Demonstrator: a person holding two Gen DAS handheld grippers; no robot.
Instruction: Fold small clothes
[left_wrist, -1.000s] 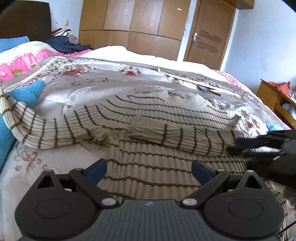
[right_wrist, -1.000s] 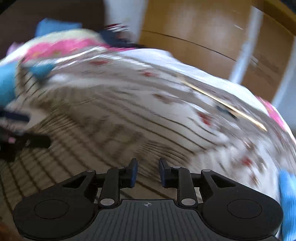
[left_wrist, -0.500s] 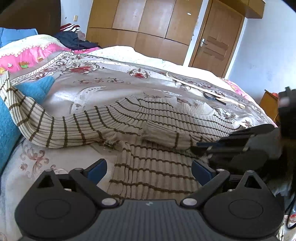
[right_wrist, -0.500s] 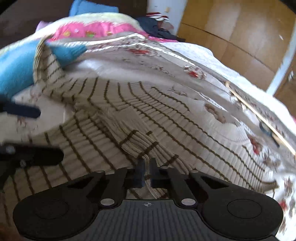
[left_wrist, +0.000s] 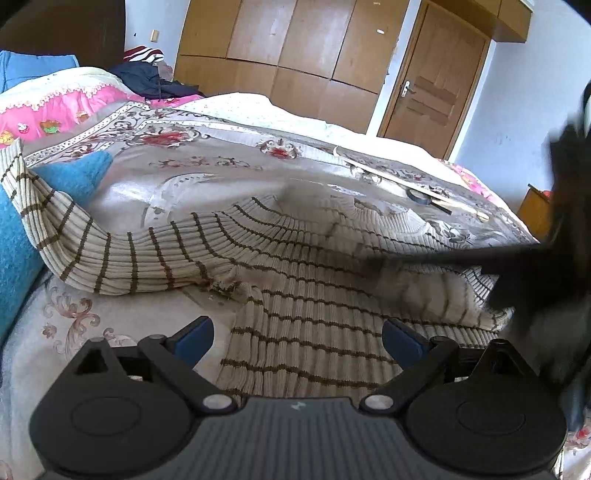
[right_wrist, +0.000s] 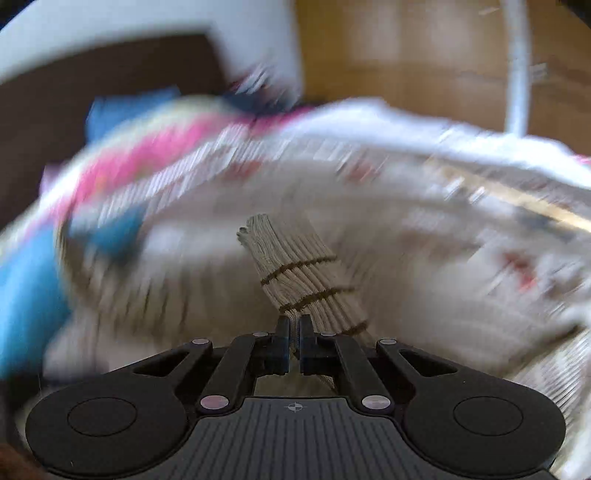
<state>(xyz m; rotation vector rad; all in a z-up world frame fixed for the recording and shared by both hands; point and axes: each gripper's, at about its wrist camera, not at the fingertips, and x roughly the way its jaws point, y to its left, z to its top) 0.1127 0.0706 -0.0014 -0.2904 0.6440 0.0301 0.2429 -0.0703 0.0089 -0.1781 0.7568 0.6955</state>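
Note:
A cream ribbed sweater with thin brown stripes (left_wrist: 295, 280) lies spread on the bed. Its one sleeve (left_wrist: 92, 254) runs out to the left over a blue cloth. My left gripper (left_wrist: 297, 339) stands open just above the sweater's lower body, nothing between its blue pads. My right gripper (right_wrist: 293, 345) is shut on the other sleeve's cuff (right_wrist: 291, 273), which sticks up between the fingers. In the left wrist view the right gripper (left_wrist: 373, 263) shows as a dark blurred shape coming in from the right over the sweater.
A floral bedspread (left_wrist: 207, 181) covers the bed. A blue cloth (left_wrist: 22, 236) lies at the left, a pink quilt (left_wrist: 44, 107) and dark clothes (left_wrist: 155, 79) behind. A wooden stick (left_wrist: 410, 182) and a tape roll (left_wrist: 419, 196) lie far right. Wardrobe and door stand behind.
My right gripper closed on the sleeve cuff, then lifted and carried it across the sweater, the view now blurred. The left gripper stayed open, hardly moving.

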